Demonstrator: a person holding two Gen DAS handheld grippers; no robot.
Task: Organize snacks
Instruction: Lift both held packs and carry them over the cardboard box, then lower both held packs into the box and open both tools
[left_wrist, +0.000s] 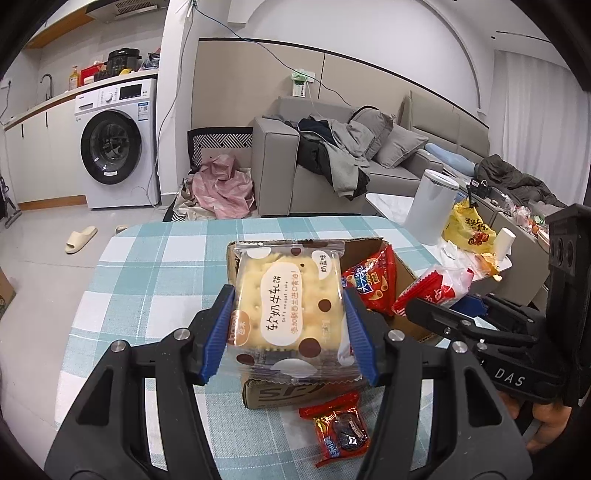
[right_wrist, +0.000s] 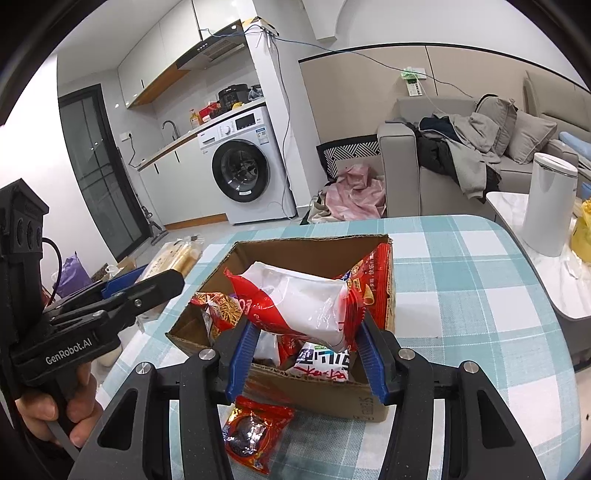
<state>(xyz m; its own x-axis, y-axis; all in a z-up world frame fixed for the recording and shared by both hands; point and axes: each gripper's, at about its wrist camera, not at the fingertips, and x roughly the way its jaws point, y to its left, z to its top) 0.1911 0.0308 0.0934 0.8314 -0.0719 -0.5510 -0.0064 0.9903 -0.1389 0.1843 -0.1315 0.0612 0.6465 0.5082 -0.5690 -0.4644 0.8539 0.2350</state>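
Both sets of jaws are pinching packets: the left gripper (left_wrist: 288, 332) clamps a cracker packet (left_wrist: 286, 314), the right gripper (right_wrist: 306, 354) a red-and-white snack bag (right_wrist: 299, 302) — each held over the cardboard box (right_wrist: 314, 395) near the table's front edge. The box looks crowded, so either packet could catch a wall and spill onto the checked tablecloth (right_wrist: 480, 295) beside the small red sachet (right_wrist: 255, 432).

Bright even indoor light, sharp, fisheye-warped edges.

left wrist: close, angled down | right wrist: same | shared: cardboard box (left_wrist: 258, 395) (right_wrist: 317, 391), washing machine (left_wrist: 114, 144) (right_wrist: 243, 166)
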